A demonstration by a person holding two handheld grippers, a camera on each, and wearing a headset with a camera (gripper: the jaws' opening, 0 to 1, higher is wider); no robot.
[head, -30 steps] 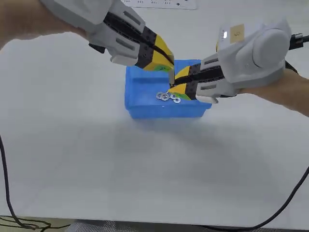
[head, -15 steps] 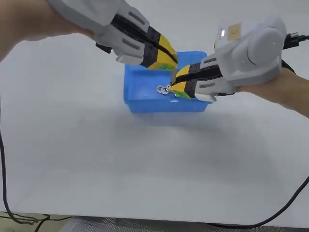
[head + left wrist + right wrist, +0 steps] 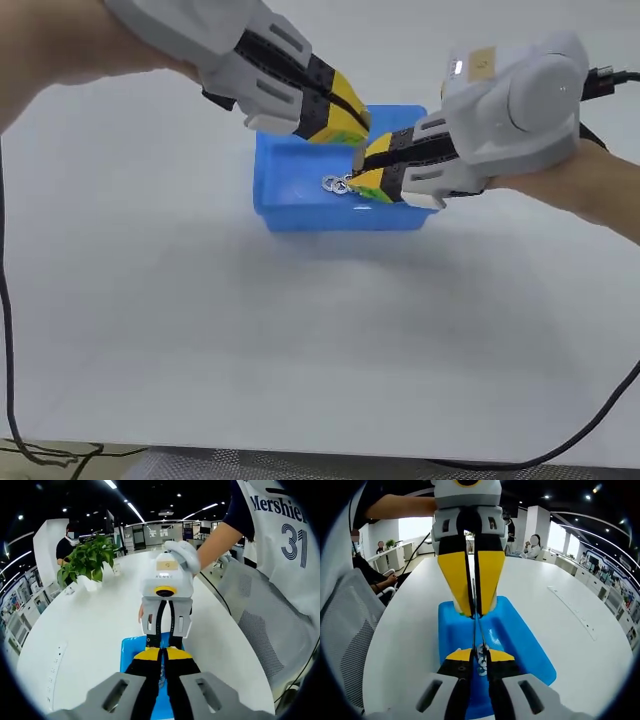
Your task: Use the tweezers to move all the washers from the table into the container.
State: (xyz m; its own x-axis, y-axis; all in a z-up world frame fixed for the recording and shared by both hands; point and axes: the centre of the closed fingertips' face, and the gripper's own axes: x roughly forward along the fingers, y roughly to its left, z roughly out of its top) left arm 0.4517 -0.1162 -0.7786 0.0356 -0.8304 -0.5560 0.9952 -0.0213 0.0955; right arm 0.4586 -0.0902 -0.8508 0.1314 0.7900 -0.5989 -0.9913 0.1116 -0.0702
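A blue container (image 3: pixel 300 215) sits on the white table and holds several silver washers (image 3: pixel 336 185). My left gripper (image 3: pixel 352 135) comes in from the upper left and my right gripper (image 3: pixel 358 186) from the right; their yellow tips meet over the container. In the right gripper view thin metal tweezers (image 3: pixel 474 605) run from between the left gripper's yellow fingers (image 3: pixel 455 580) down into my right gripper (image 3: pixel 479 656). Both are shut on the tweezers. The washers (image 3: pixel 481 664) lie just past the right tips, on the container floor (image 3: pixel 520 640). The tweezer points are hidden.
White table (image 3: pixel 300 340) stretches in front of the container. A black cable (image 3: pixel 8 380) hangs at the left edge and another (image 3: pixel 590 420) at the right. A potted plant (image 3: pixel 87 560) and a seated person are far off.
The head camera has shifted, so the container sits higher in the picture. My right gripper's tips now cover part of the washer pile. Both grippers keep their hold.
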